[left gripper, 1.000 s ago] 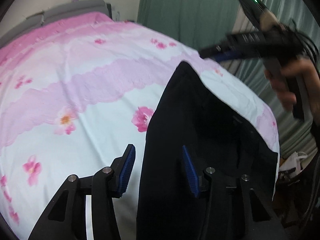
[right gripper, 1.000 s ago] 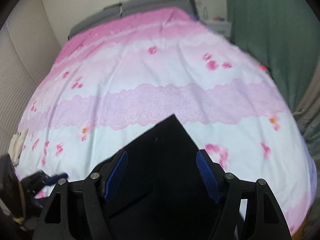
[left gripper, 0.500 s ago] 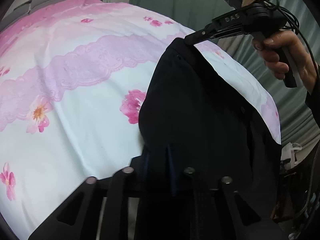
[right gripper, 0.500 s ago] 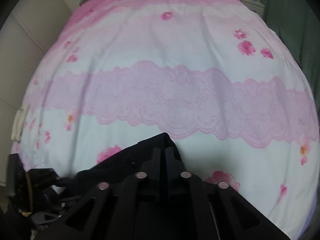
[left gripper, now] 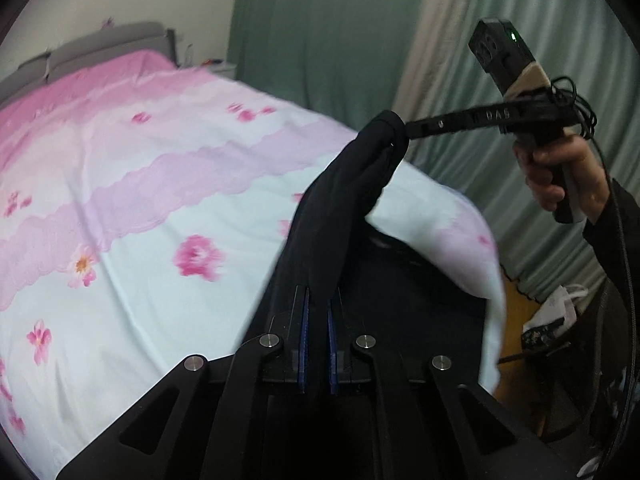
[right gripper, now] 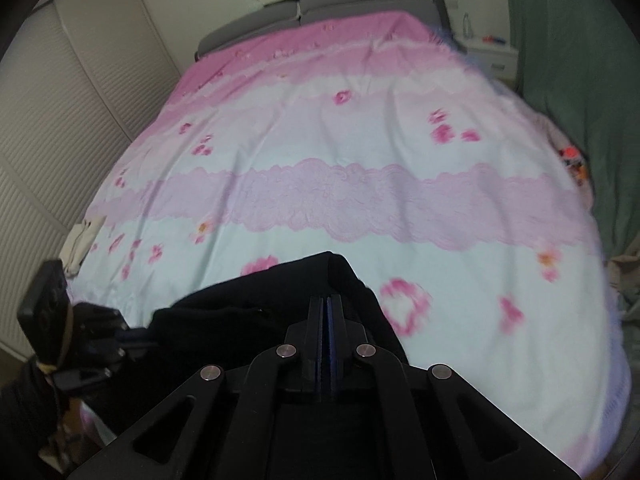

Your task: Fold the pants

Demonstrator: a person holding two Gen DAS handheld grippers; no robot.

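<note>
Dark pants (left gripper: pixel 344 196) lifted, bunched, stretched above the bed's near end.

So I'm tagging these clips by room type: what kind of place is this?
Most likely a home bedroom: a bed with a pink floral cover and a grey headboard, green curtains beside it, and a louvred wardrobe door along one side.

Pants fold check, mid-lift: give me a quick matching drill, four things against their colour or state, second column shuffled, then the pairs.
Things:
1. pants
2. left hand-held gripper
3. curtain
4. bedspread

Colour or state:
A. green, hanging past the far side of the bed
B. pink and white with flowers, spread flat
C. black, lifted and bunched between two grips
D. shut on fabric

Pairs: 1-C, 2-D, 3-A, 4-B. The right hand-held gripper is also shut on the pants.
</note>
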